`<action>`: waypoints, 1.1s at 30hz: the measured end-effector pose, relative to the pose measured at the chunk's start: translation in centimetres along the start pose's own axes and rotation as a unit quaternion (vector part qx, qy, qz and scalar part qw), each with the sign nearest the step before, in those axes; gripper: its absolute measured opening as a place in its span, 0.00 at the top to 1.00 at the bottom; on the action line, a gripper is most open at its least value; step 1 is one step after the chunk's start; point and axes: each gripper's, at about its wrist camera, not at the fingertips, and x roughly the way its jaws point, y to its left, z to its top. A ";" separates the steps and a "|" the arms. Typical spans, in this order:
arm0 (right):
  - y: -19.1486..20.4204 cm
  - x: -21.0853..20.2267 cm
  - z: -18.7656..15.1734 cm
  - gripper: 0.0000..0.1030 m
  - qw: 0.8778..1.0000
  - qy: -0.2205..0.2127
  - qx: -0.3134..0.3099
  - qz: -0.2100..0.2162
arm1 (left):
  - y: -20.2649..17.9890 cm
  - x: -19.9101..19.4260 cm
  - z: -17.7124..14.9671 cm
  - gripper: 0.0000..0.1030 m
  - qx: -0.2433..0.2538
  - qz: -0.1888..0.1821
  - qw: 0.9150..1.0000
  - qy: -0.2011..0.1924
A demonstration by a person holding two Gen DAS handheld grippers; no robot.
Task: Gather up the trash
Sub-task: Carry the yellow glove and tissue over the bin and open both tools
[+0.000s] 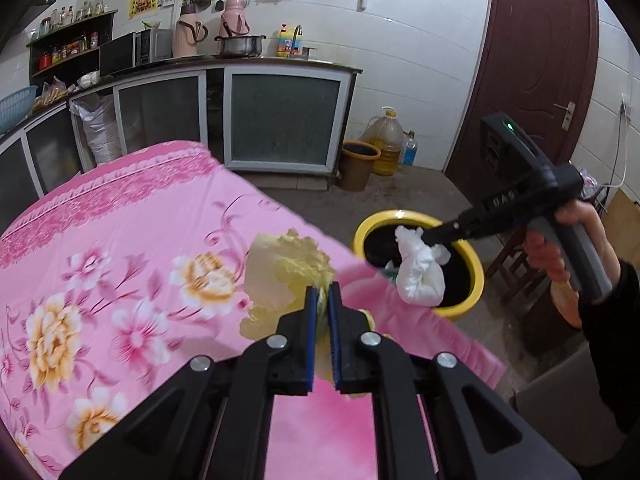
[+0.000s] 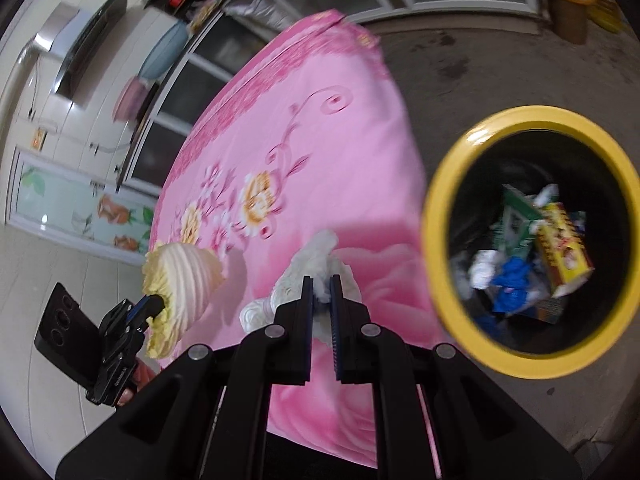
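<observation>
Cloth, plastic, paper, leaf and metal around a yellow bin

The tablecloth (image 1: 120,240) is smooth pink printed cloth with a faint sheen. The left gripper (image 1: 323,296) is matt black plastic with ribbed blue pads and bright metal pivot pins, as is the right gripper (image 2: 321,288). The cabbage leaf (image 1: 288,268) looks waxy and ridged; at its 3 o'clock the tissue wad (image 1: 420,272) is soft crumpled white paper. The trash bin (image 2: 440,216) has a glossy yellow plastic rim. The floor (image 1: 420,188) is rough, stained concrete.
</observation>
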 end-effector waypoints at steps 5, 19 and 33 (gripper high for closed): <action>-3.3 -3.6 0.1 0.92 0.999 -0.037 0.019 -0.021 | -3.4 1.8 2.4 0.95 0.006 0.019 1.000 -0.017; -11.4 -10.1 -0.1 0.92 0.987 -0.126 0.068 -0.077 | -10.4 7.9 6.3 0.95 0.026 -0.026 0.999 -0.025; -14.7 -8.7 0.0 0.92 0.981 -0.135 0.073 -0.119 | -11.8 12.5 6.9 0.95 0.034 -0.043 0.998 -0.017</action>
